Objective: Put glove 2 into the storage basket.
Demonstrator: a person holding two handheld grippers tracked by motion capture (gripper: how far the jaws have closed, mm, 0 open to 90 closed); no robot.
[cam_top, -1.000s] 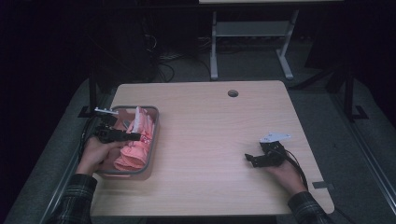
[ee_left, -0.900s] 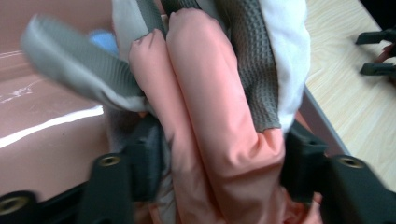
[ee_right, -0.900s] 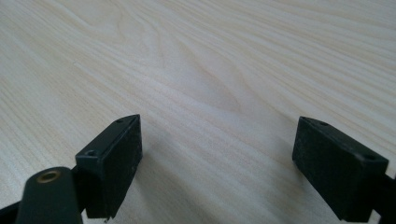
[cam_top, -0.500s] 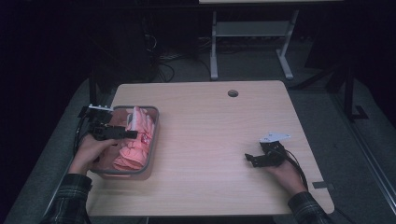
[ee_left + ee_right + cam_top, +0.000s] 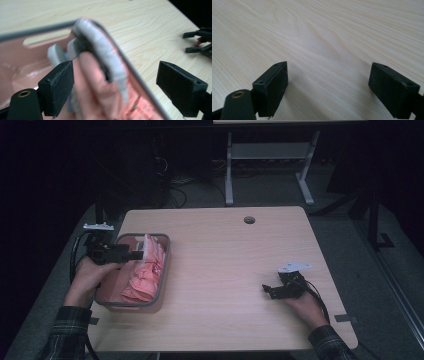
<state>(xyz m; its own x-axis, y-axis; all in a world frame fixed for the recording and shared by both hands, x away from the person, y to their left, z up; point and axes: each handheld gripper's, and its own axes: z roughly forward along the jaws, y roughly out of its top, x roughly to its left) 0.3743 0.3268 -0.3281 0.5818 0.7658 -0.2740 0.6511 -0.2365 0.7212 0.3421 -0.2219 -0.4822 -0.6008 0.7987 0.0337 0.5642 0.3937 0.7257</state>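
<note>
A pink bin with a grey rim (image 5: 165, 265) sits at the table's left side, holding crumpled pink cloth (image 5: 142, 281) and a white cloth (image 5: 148, 245) that stands up near the far end. My left gripper (image 5: 137, 254) hovers over the bin's left rim, pointing right, open. In the left gripper view its jaws stand wide apart (image 5: 117, 77), with a fold of pink cloth (image 5: 95, 87) and the white cloth (image 5: 105, 52) between them, not pinched. My right gripper (image 5: 268, 290) rests on the table at the right, open over bare wood (image 5: 328, 75).
The wooden table (image 5: 230, 255) has a round cable hole (image 5: 249, 220) near its far edge. The right gripper (image 5: 200, 41) shows far off in the left gripper view. A white desk frame (image 5: 265, 165) stands on the floor beyond the table.
My left gripper has drawn back a little to the left and farther from me over the bin. The right gripper has stayed put.
</note>
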